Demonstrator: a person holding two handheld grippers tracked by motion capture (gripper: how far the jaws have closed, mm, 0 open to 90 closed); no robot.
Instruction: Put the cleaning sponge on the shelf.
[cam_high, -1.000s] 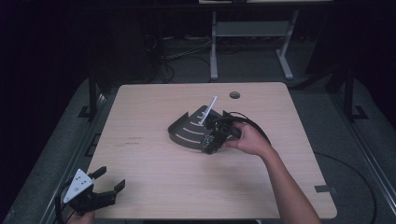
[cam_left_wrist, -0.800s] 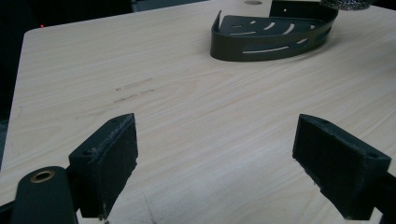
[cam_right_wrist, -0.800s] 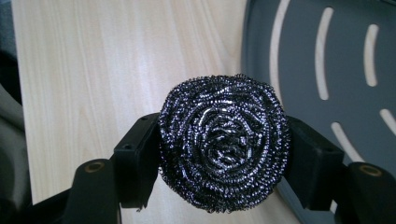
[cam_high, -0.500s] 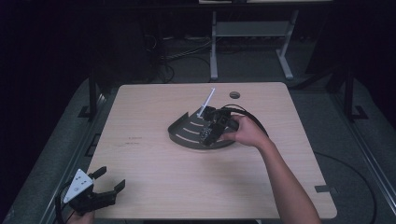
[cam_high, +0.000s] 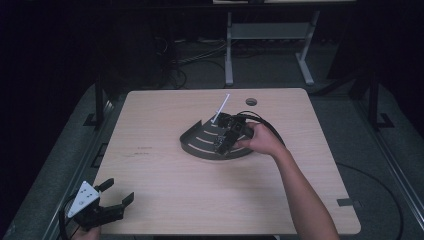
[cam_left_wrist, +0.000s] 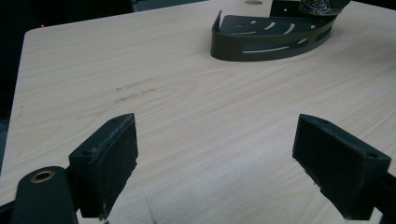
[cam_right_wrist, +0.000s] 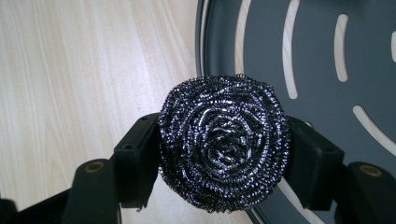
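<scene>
The left gripper (cam_high: 107, 200) sits at the near left corner of the table (cam_high: 165, 200), closest to the person. Its jaws stand wide apart. Nothing is between them, just bare wood, as the left gripper view shows (cam_left_wrist: 215, 154). A hand (cam_high: 82, 232) holds it at the table's edge.

Farther in, a few faint dark marks (cam_high: 142, 150) lie on the wood, left of the middle.

Past the middle of the table lies a dark tray (cam_high: 200, 142). It is shaped like half a circle, with a low wall and long curved slots in its floor. In the left gripper view its wall (cam_left_wrist: 243, 49) is far off at the top.

The right gripper (cam_high: 226, 137) is over the tray, held by the right hand (cam_high: 262, 140). Its jaws squeeze a round ball of shiny wire, a scrubber (cam_right_wrist: 224, 147), one pad on each side. In the right gripper view the scrubber hangs over the tray's rim (cam_right_wrist: 201, 42), partly above the tray and partly above the wood.

A thin white stick (cam_high: 221, 107) pokes up at a slant from the far side of the tray.

Beyond that, near the far edge, is a small round hole (cam_high: 251, 102) in the table.
</scene>
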